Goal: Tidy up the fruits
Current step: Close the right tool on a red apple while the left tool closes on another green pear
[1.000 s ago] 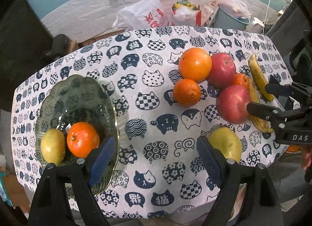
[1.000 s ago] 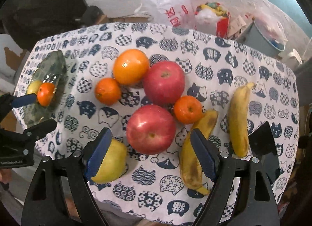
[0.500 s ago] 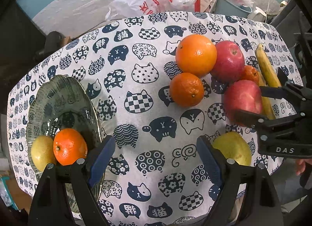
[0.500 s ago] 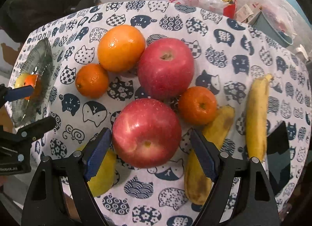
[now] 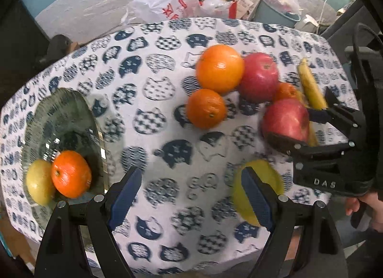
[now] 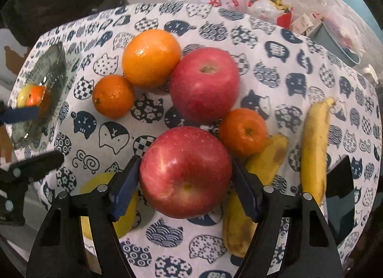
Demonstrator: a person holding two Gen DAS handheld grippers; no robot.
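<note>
A white cloth (image 6: 299, 67) printed with navy cat faces in checks, dots, waves and flowers covers the counter. On it lie two red apples (image 6: 185, 172), one streaked yellow at the base, a big orange (image 6: 150, 57), two deeper-orange mandarins (image 6: 113, 95), yellow bananas (image 6: 313, 148) with brown blotches and a yellow-green pear (image 5: 257, 191). A dark green glass dish (image 5: 67, 119) carries an orange mandarin and a yellow fruit. Both black tools (image 6: 184, 182) have blue pads (image 6: 124, 189).
</note>
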